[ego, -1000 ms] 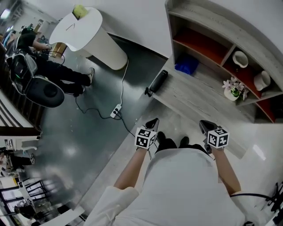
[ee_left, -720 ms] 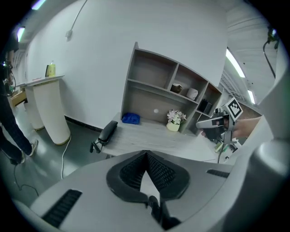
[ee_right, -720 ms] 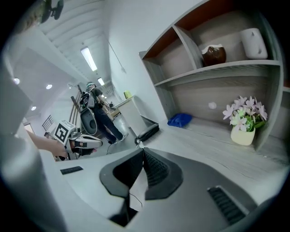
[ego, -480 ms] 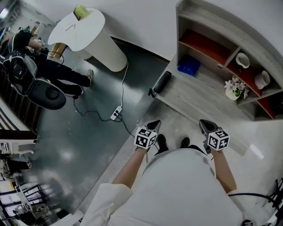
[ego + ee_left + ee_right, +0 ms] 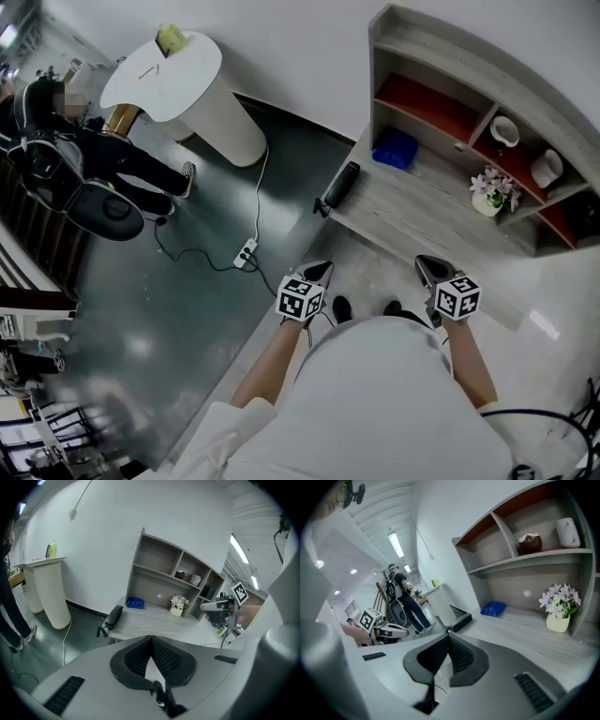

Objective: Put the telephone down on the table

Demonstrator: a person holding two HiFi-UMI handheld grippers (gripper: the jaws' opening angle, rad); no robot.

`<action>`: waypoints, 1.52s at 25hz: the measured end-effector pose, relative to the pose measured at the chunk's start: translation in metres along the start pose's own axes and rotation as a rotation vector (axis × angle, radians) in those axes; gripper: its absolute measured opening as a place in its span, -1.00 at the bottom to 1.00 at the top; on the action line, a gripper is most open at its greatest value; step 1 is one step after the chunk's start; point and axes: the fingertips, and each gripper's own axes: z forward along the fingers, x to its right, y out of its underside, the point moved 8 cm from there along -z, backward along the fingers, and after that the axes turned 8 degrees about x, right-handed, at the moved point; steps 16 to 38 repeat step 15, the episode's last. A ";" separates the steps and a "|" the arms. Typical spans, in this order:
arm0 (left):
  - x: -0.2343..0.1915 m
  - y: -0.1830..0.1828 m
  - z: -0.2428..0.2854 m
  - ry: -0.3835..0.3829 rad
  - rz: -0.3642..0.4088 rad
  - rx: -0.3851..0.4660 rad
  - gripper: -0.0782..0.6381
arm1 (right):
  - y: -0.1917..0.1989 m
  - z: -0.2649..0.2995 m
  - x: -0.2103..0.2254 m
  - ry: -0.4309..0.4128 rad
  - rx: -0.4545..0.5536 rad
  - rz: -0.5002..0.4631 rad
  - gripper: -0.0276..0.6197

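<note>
A white pot (image 5: 484, 204) holds flowers (image 5: 495, 183) on the table (image 5: 422, 223) with the telephone (image 5: 340, 184).

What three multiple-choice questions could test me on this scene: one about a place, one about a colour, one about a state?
1. Where is the telephone?
A. lying on the table
B. on the floor
C. held in a gripper

2. What colour is the crumpled bundle on the table?
A. red
B. blue
C. yellow

3. How do the fingers of the left gripper stand?
A. wide apart
B. clamped on the telephone
C. closed together, empty

Answers:
1 A: the handset rests at the table's end.
2 B: the bundle is plainly blue.
3 C: the left gripper view shows the fingers meeting with nothing between them.
</note>
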 end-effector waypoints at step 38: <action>-0.002 -0.014 0.009 0.032 0.047 -0.021 -0.75 | -0.006 0.005 -0.002 -0.022 -0.026 -0.022 -0.86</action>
